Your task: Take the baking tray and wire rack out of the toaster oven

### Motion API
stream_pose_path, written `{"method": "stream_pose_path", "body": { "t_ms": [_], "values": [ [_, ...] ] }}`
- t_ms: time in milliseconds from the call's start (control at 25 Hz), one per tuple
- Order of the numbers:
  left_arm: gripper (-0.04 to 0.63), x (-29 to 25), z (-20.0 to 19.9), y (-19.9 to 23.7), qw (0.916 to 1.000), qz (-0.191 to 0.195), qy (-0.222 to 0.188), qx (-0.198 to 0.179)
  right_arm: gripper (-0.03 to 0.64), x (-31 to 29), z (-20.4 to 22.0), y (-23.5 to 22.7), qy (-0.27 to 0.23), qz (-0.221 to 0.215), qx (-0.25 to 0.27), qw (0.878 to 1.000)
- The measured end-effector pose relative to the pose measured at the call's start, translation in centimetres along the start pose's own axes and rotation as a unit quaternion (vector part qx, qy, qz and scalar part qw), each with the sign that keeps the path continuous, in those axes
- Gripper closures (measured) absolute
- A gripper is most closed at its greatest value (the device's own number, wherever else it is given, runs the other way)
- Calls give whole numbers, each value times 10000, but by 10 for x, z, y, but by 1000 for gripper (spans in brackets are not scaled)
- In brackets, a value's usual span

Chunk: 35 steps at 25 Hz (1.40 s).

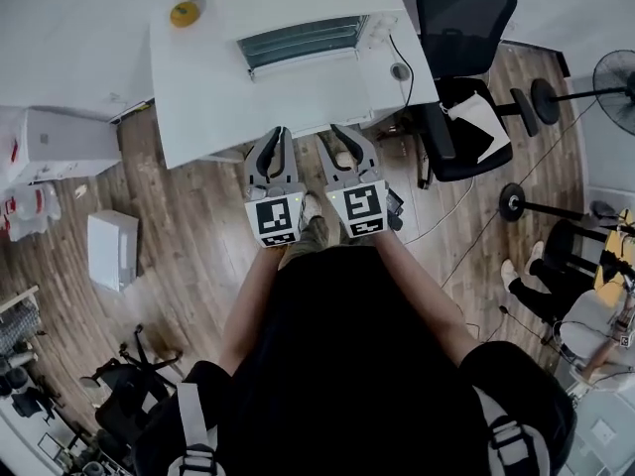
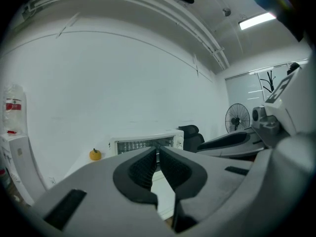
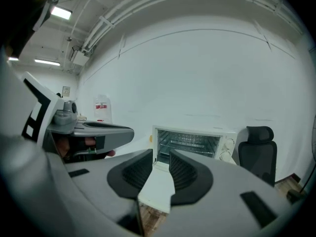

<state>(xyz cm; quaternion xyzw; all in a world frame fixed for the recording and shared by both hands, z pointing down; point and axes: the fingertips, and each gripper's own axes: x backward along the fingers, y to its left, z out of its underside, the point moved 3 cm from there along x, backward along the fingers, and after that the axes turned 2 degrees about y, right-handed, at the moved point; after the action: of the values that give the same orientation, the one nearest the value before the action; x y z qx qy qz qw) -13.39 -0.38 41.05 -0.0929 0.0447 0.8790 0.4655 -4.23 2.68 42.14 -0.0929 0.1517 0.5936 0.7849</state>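
Wire rack (image 3: 186, 143) inside toaster oven (image 1: 316, 36) on desk (image 1: 198, 97), tray unclear. I judge rack light, stiff, slippery; grip front bar. Left gripper (image 1: 278, 133) closed, empty; right gripper (image 1: 339, 133) slightly parted, empty.

White toaster oven (image 3: 190, 143) sits at the far side of the white table (image 1: 198, 97), front toward me. Its wire rack (image 3: 186, 147) lies level inside - the baking tray I can't pick out.
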Motion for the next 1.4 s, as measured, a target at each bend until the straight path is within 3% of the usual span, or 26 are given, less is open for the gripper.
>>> {"method": "stream_pose_path", "body": {
  "t_ms": [520, 960, 1240, 1400],
  "values": [
    [569, -43, -1, 19, 9989, -327, 277, -175, 520, -66, -1, -28, 65, -431, -123, 9990],
    [569, -103, 8, 11, 9976, -375, 589, 18, 520, -109, 6, -84, 248, -537, -570, 9966],
    [569, -136, 17, 20, 9931, -586, 793, 635, 520, -142, 21, -118, 414, -490, -1065, 9922],
    [569, -161, 35, 22, 9862, -671, 998, 1138, 520, -162, 30, -140, 454, -396, -1465, 9874]
  ]
}}
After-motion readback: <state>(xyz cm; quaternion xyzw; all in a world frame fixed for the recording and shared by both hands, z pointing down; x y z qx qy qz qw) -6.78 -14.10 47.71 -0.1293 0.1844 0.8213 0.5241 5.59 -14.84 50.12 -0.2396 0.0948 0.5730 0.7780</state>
